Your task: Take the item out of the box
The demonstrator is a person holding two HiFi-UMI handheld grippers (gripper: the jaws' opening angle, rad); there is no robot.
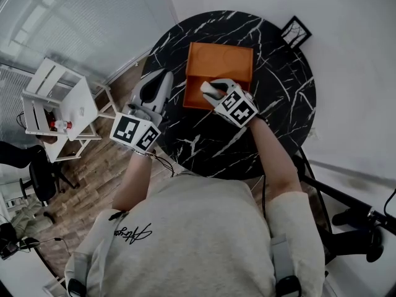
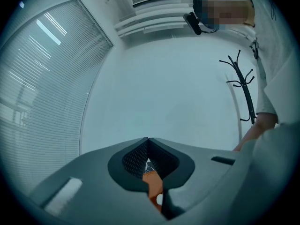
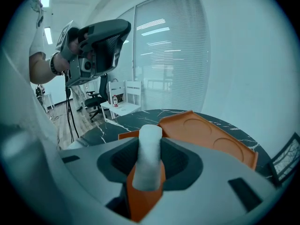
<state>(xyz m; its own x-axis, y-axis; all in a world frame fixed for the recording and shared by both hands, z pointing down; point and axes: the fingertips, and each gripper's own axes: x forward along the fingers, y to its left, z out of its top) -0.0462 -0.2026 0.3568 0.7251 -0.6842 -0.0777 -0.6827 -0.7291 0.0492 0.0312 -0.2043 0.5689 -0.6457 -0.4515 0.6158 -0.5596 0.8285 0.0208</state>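
An orange box (image 1: pixel 197 96) lies open on the round black marble table (image 1: pixel 278 98), its lid (image 1: pixel 221 60) folded back at the far side. My right gripper (image 1: pixel 212 90) hovers over the box's near part, shut on a white cylindrical item (image 1: pixel 209 90). In the right gripper view the item (image 3: pixel 150 149) stands upright between the jaws of the gripper (image 3: pixel 150 137), with the lid (image 3: pixel 206 135) behind it. My left gripper (image 1: pixel 159 82) is raised left of the box, apart from it. In its own view the left gripper (image 2: pixel 148 139) has its jaws together on nothing and looks at a bare wall.
A white shelf unit (image 1: pixel 54 104) with a small bottle stands on the wood floor to the left. A black picture frame (image 1: pixel 296 32) sits at the table's far right edge. A dark office chair (image 1: pixel 38 173) is lower left, and a coat stand (image 2: pixel 243 88) stands by the wall.
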